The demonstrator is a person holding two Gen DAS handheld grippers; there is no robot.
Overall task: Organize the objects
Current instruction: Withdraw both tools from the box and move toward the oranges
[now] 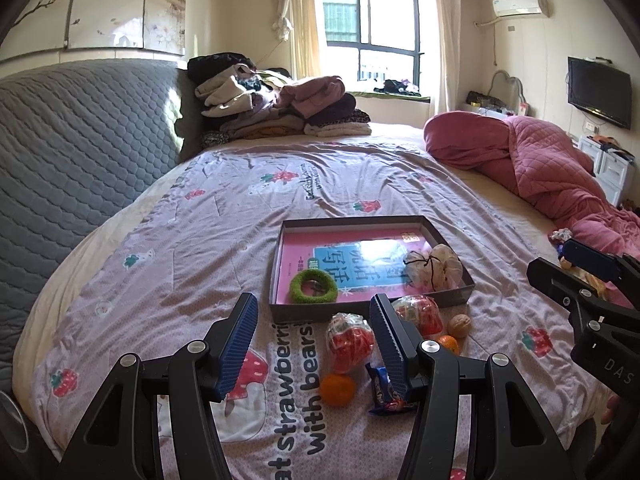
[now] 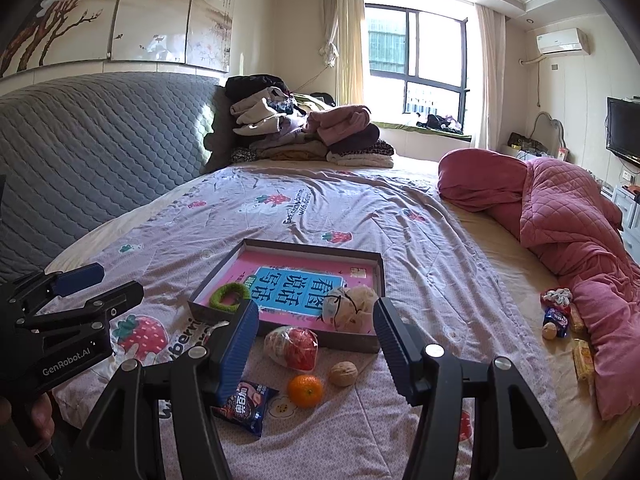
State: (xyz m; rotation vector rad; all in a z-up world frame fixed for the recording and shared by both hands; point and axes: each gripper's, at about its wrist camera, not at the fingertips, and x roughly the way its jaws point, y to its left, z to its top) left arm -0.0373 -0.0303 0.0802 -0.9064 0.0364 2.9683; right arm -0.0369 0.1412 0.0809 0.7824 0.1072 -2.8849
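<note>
- Spread wide and empty, both: left gripper point(image 1: 314, 344) low centre of its own view, right gripper point(image 2: 316, 346) likewise, hovering above the loose items on the bed quilt point(image 1: 192, 240).
- Nearest, lower centre: blue snack packet point(image 2: 244, 404), crinkly and light (best pinched at a flat sealed edge, slippery elsewhere).
- Just beside it, a mandarin point(image 2: 305, 390) and a second mandarin point(image 1: 337, 389) seen from the left view; soft-skinned, round, likely to roll, so taken across the middle with gentle pressure.
- Close by, a walnut point(image 2: 343, 374); hard, small, bumpy, probably prone to popping out of the pads.
- Slightly farther, touching the tray's near wall: wrapped red apple point(image 2: 292, 346), film loose and slick (gripping the fruit body judged safer than the wrap).
- Beyond, centre of frame: cardboard tray point(image 2: 288, 338), already holding a pink book point(image 2: 300, 280), a green ring point(image 2: 230, 298) at its left corner and a tied cloth pouch point(image 2: 352, 306) at its right.
- Farthest, right edge: a few more small snacks point(image 2: 558, 320) beside the pink blanket point(image 2: 580, 220).
</note>
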